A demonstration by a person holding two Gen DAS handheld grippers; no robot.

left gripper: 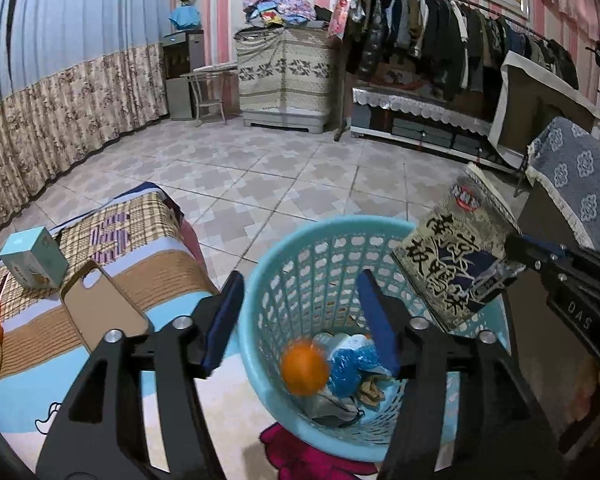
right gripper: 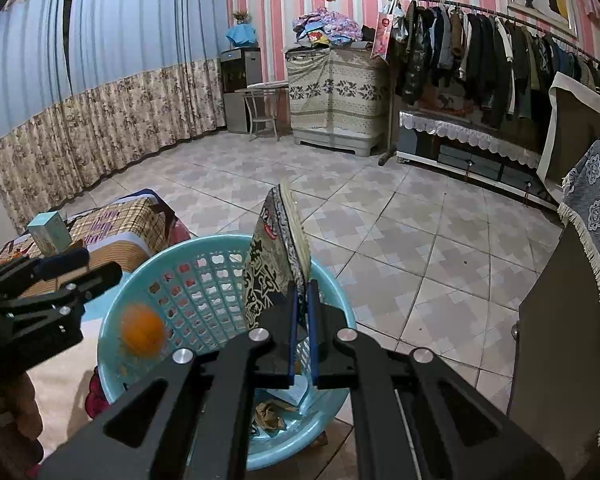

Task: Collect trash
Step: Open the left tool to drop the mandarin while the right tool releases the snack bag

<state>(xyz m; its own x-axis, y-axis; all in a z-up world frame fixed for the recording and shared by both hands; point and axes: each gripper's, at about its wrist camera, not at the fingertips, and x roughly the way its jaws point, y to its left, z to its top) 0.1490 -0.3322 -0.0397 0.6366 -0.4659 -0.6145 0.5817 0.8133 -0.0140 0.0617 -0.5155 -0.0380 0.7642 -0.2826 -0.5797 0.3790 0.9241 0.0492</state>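
Observation:
A light blue plastic basket (left gripper: pixel 320 256) stands on the floor beside the bed; it also shows in the right wrist view (right gripper: pixel 204 276). Inside lie blue plastic wrap (left gripper: pixel 352 364), crumpled paper (right gripper: pixel 270 414) and a blurred orange fruit (left gripper: pixel 305 367), which appears mid-fall in the right wrist view (right gripper: pixel 142 330). My left gripper (left gripper: pixel 300 320) is open and empty above the basket. My right gripper (right gripper: pixel 302 312) is shut on a grey printed snack bag (right gripper: pixel 274 264), holding it over the basket's right rim (left gripper: pixel 460 256).
The bed (left gripper: pixel 100 272) at left carries a phone case (left gripper: pixel 100 304), a small teal box (left gripper: pixel 34 258) and orange items at its edge. A cloth-covered cabinet (left gripper: pixel 580 184) stands at right. Tiled floor, a clothes rack (right gripper: pixel 500 52) and a covered cupboard (right gripper: pixel 336 96) lie beyond.

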